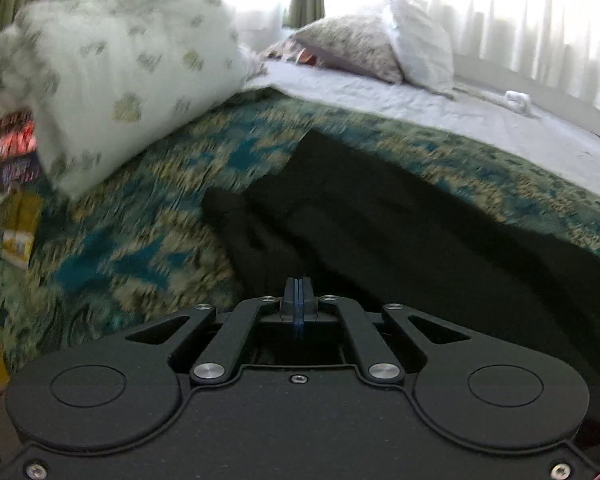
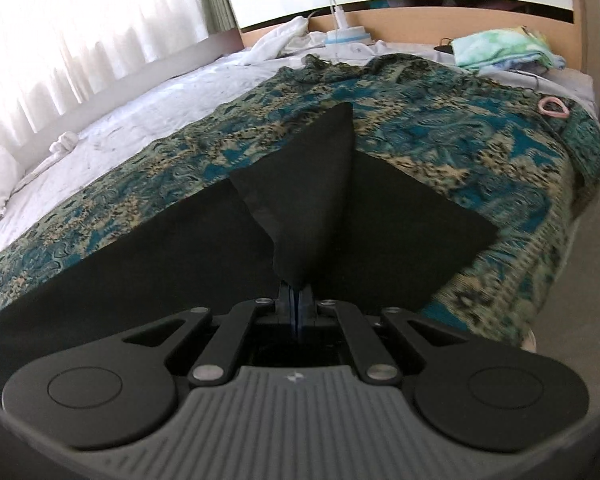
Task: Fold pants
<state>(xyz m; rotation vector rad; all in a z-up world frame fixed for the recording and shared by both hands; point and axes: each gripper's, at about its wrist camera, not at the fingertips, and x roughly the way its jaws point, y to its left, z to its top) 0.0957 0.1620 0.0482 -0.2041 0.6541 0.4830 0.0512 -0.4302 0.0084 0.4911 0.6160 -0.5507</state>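
Black pants point(image 1: 400, 232) lie spread on a teal and beige patterned bedspread point(image 1: 140, 220). My left gripper point(image 1: 298, 284) is shut, its jaws pressed together just over the pants' near edge; whether cloth is pinched between them I cannot tell. In the right wrist view my right gripper point(image 2: 296, 288) is shut on the pants point(image 2: 312, 184), lifting a leg end so the cloth rises in a pointed fold above the flat part lying on the bedspread point(image 2: 460, 152).
A large leaf-print pillow point(image 1: 120, 80) lies at the left, two more pillows point(image 1: 380, 48) at the back. A white sheet point(image 2: 120, 120) runs beside the curtains. Folded cloths point(image 2: 504, 50) and a pink ring point(image 2: 554, 107) sit near the headboard. The bed edge drops at right.
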